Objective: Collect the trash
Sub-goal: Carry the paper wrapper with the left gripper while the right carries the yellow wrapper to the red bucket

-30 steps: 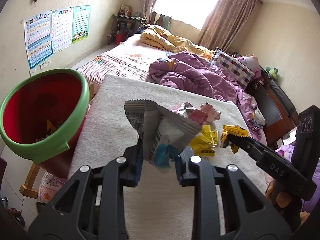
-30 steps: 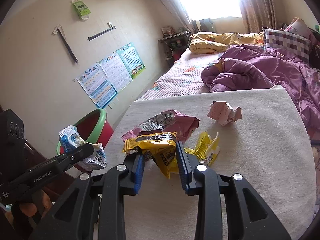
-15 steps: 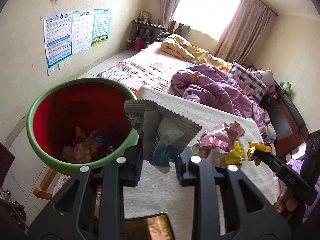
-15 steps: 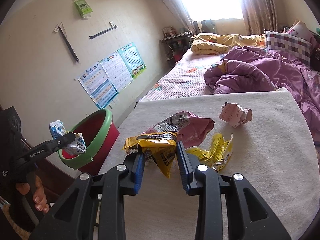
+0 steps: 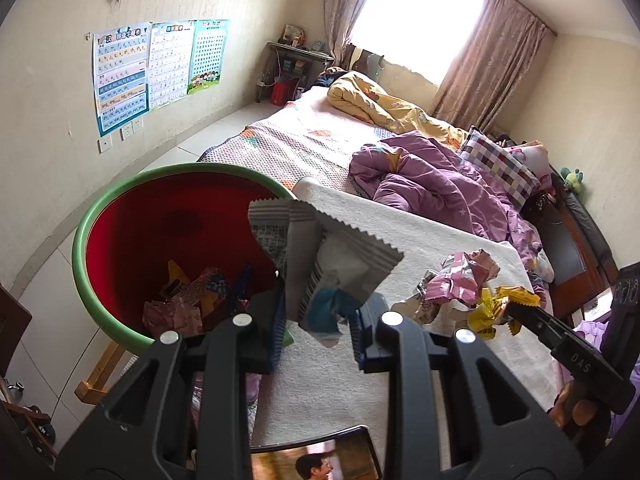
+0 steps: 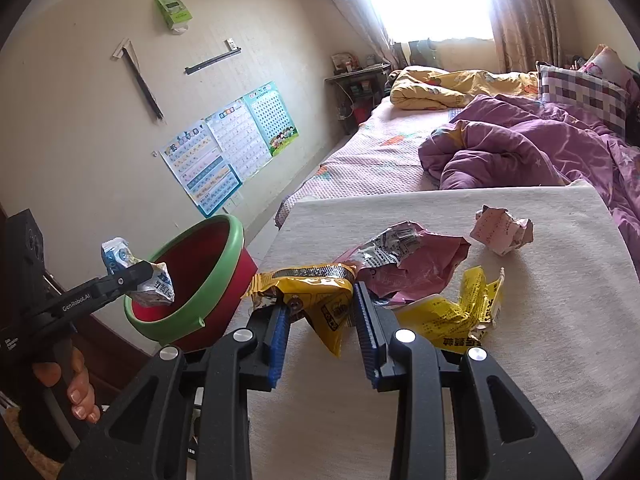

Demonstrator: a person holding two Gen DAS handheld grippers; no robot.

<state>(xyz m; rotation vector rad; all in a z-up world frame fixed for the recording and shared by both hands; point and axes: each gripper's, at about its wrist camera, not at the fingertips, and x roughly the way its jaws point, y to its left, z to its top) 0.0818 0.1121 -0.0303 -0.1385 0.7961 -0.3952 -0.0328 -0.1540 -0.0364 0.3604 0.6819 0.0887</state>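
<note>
Left wrist: "DAS" on right hand-held gripper (image 5: 514, 314)

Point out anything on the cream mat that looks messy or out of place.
Litter is scattered on the mat: a crumpled pink paper ball lying apart, a torn pink bag and a ripped yellow wrapper in a loose heap. A phone with its screen lit lies at the near edge. Nothing looks spilled or broken.
</note>
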